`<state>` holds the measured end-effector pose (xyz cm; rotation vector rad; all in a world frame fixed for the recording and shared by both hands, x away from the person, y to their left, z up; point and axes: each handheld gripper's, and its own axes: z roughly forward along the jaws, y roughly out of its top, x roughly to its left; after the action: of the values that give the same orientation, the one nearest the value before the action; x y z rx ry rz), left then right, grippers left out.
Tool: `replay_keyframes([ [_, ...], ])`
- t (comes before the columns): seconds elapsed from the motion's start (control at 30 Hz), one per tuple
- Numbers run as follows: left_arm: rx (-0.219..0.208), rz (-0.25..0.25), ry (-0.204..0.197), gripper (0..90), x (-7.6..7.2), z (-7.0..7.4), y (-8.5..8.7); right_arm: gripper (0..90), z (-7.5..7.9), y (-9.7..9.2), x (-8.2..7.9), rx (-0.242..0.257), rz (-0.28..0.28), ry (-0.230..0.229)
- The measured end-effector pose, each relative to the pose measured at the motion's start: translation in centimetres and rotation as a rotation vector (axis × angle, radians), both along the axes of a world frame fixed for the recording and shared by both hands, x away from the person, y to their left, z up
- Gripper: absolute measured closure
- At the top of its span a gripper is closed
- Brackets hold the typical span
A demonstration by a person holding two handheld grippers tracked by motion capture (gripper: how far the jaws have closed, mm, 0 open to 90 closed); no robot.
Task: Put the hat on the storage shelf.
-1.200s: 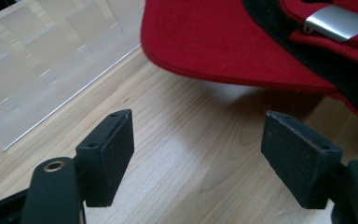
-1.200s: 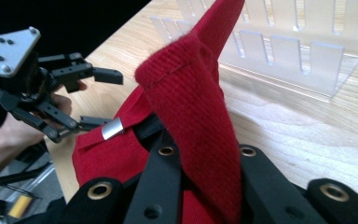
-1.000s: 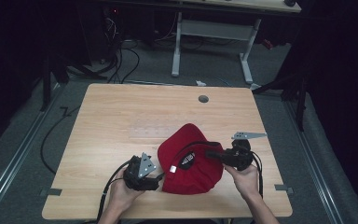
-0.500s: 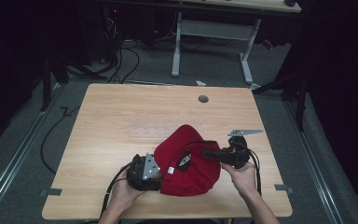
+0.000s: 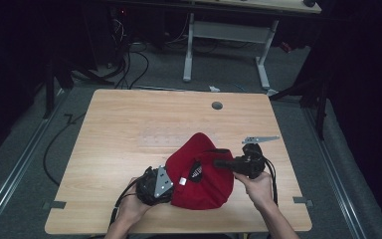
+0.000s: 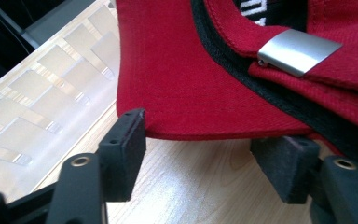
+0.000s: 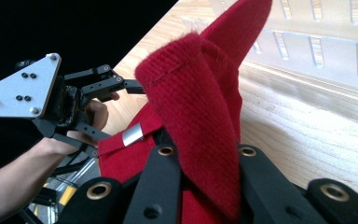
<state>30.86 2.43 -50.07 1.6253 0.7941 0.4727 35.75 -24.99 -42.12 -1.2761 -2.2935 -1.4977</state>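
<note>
A dim room with cables on a grey floor surrounds a light wooden table [image 5: 129, 129], and a white-legged desk stands beyond its far edge. A red cap [image 5: 201, 172] lies near the table's near edge, between the two grippers.

Compared with a second ago, the cap sits a little nearer the left gripper [image 5: 171, 185], whose jaws have just been closing; in the left gripper view they stand apart on either side of the cap's brim edge [image 6: 200, 133], which lies between them without the pads pressing it. The right gripper [image 5: 218, 163] is clamped on a bunched fold of red cloth [image 7: 200, 121], as before.

The right gripper's pads are buried in the cloth, and the person's forearms are cut off by the bottom of the high view. A silver buckle [image 6: 298, 50] on the cap's strap shows in the left gripper view. White letters on a black band [image 6: 256, 11] are cut off at the top and cannot be read; the small dark patch [image 5: 195, 172] on the cap is too small to make out.
</note>
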Motion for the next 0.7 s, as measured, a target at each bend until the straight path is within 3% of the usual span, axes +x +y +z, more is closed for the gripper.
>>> replay_keyframes([
  [0.07,-0.005,0.012,-0.002,37.6,0.11,0.08,0.13,86.5,0.05,-0.11,0.04,0.012,0.006,0.008],
  [0.13,0.019,0.031,-0.022,30.1,0.13,-0.01,0.14,86.5,0.04,-0.32,0.17,0.056,0.022,0.029],
  [0.53,0.048,0.023,-0.042,19.1,-0.14,-0.51,-0.34,86.4,0.45,-0.25,0.87,0.167,0.057,0.097],
  [0.6,0.053,0.02,-0.049,17.5,-0.14,-0.46,-0.56,86.3,0.42,-0.22,0.93,0.175,0.064,0.104],
  [0.7,0.066,0.016,-0.058,19.2,-0.24,-0.49,-0.69,86.3,0.41,0.03,0.96,0.144,0.065,0.103],
])
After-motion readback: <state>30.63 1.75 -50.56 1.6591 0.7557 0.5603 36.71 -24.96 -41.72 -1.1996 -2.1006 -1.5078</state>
